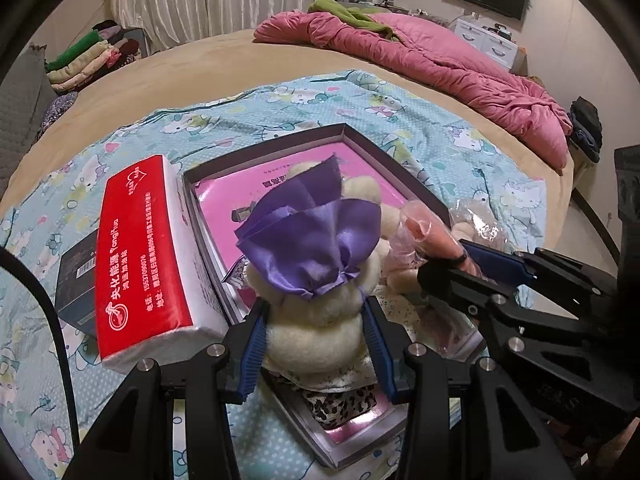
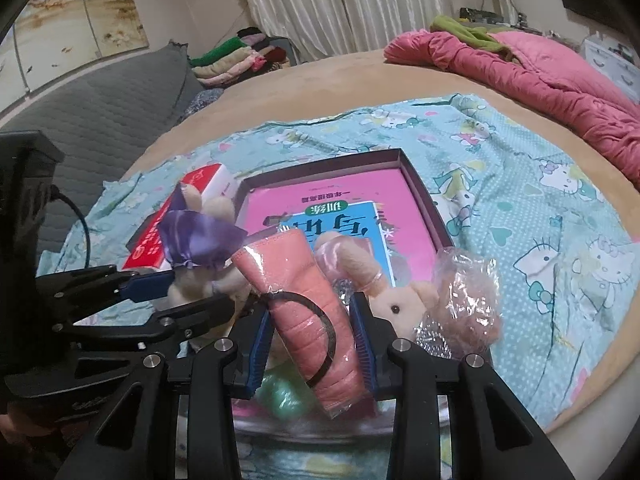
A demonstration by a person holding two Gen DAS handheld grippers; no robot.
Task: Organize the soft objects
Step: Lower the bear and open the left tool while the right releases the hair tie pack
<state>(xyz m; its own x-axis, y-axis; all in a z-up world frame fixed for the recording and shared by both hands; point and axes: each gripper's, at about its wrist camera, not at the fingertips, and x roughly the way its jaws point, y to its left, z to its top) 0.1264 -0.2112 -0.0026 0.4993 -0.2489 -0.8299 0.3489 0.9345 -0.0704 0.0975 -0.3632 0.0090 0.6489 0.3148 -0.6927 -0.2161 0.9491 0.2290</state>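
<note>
The left gripper (image 1: 316, 340) squeezes the cream plush toy (image 1: 320, 320) and the right gripper (image 2: 312, 344) squeezes the wrapped pink roll (image 2: 308, 308), whose long side points to 11 o'clock, both just above the open box (image 2: 420, 184) toward 12 o'clock.

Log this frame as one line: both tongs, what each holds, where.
left tongs: shut on cream plush toy | right tongs: shut on wrapped pink towel roll | both over open box

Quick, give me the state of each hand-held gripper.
Left hand-held gripper: closed on the cream plush toy.
Right hand-held gripper: closed on the wrapped pink cloth roll.
</note>
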